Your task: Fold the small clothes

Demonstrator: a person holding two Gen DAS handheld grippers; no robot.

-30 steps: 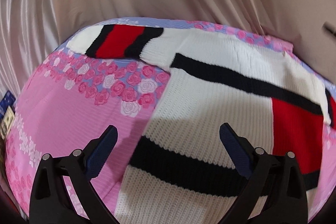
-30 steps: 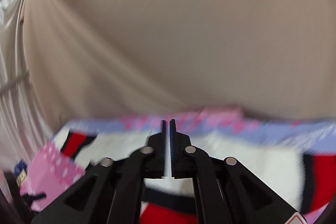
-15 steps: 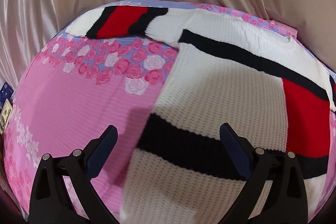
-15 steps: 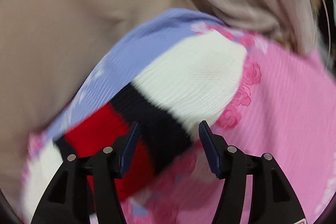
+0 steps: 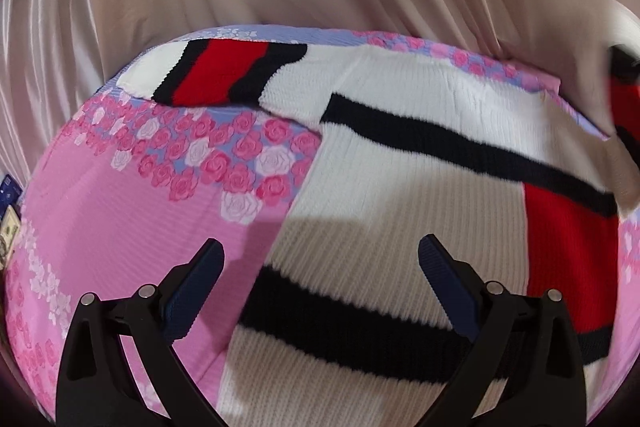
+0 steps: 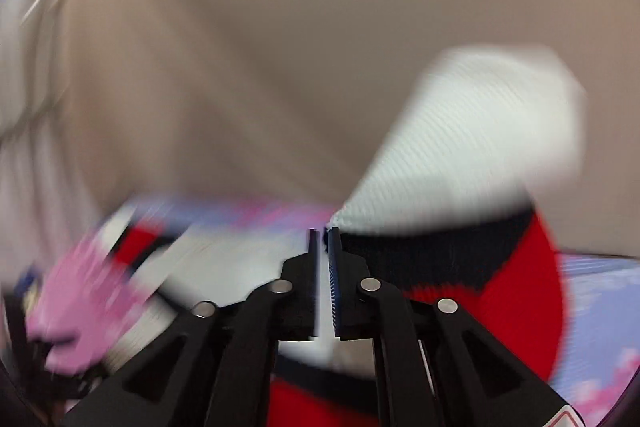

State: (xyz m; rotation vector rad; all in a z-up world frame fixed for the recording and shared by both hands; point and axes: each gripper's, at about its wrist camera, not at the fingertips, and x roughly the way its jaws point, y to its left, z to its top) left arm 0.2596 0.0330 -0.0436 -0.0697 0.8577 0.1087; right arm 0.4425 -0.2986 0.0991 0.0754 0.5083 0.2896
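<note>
The right hand-held gripper [image 6: 324, 239] is closing on the sweater's [image 5: 400, 187] sleeve [image 6: 460, 155] toward 2 o'clock; the left hand-held gripper [image 5: 320, 267] is hovering wide open, empty.

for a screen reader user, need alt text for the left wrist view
A white knitted sweater with black and red stripes lies flat on a pink rose-patterned cloth, one sleeve spread left. The open left gripper hovers over its lower part, touching nothing.

sweater [image 5: 400, 187] | white knit (black, red bands) | flat on bedspread | right sleeve lifted
</note>
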